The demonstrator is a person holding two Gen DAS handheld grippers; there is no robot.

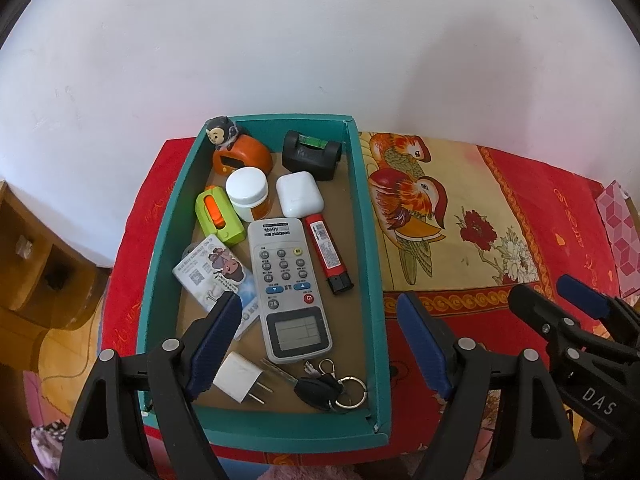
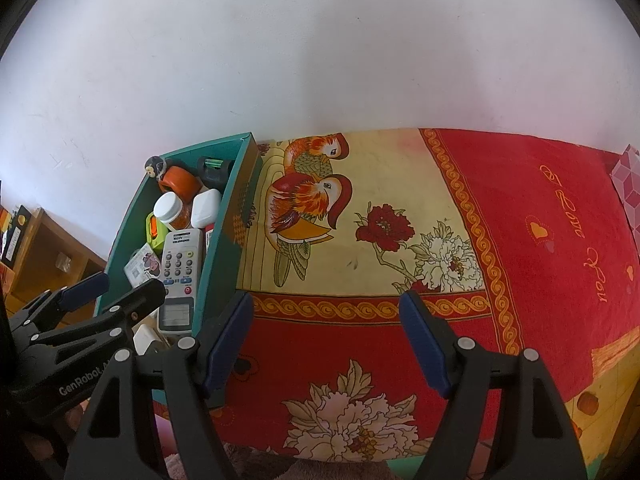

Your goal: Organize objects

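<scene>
A teal box lies on the red patterned cloth and holds a grey remote, a red tube, a white case, a white-lidded jar, a green and orange cutter, an orange tape measure, a black level, a card, a white plug and keys. My left gripper hangs open over the box's near end, holding nothing. My right gripper stands open over the cloth, right of the box.
A white wall rises right behind the box and cloth. A wooden shelf unit stands lower at the left. A pink patterned box sits at the cloth's far right edge. The bird and flower panel of the cloth bears nothing.
</scene>
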